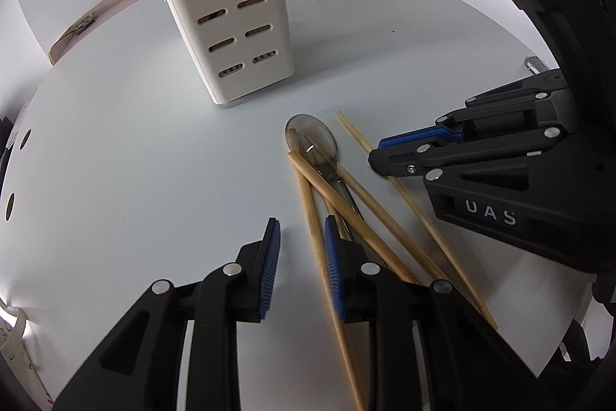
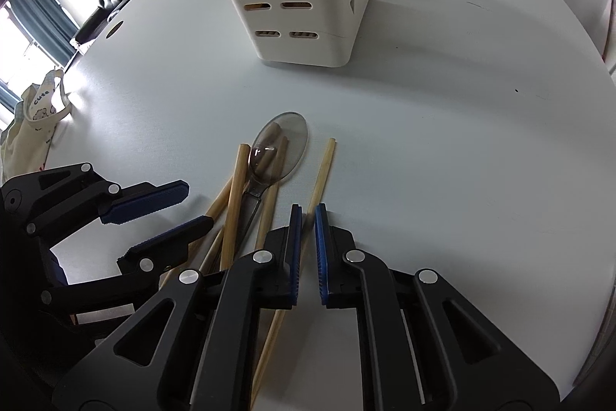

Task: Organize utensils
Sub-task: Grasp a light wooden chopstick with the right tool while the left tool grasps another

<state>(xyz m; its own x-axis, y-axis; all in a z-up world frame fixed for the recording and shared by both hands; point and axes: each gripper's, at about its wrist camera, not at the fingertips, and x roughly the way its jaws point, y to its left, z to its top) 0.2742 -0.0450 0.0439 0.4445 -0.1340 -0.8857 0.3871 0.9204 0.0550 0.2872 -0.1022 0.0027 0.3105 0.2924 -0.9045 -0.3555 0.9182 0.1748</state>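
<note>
Widest of all, a pale round table, bare over most of its top. At its far side, upright, a cream utensil holder with rows of slots in its walls; something brownish faintly visible through the upper slots, not clear enough to name. Nearer, two black grippers with blue pads, both angled down at the tabletop. Left gripper: jaws apart, only bare table between the pads, its right pad just at the edge of the pile. Right gripper: jaws drawn almost together, closed on the lone chopstick that lies a little apart from the rest, on their right, and runs back beneath the fingers. Between the two grippers, in front of the holder and well apart from it, a loose pile of wooden chopsticks, crossing one another and fanning toward the holder. Among them, smallest, a clear plastic spoon, bowl toward the holder, handle buried under the sticks.
</note>
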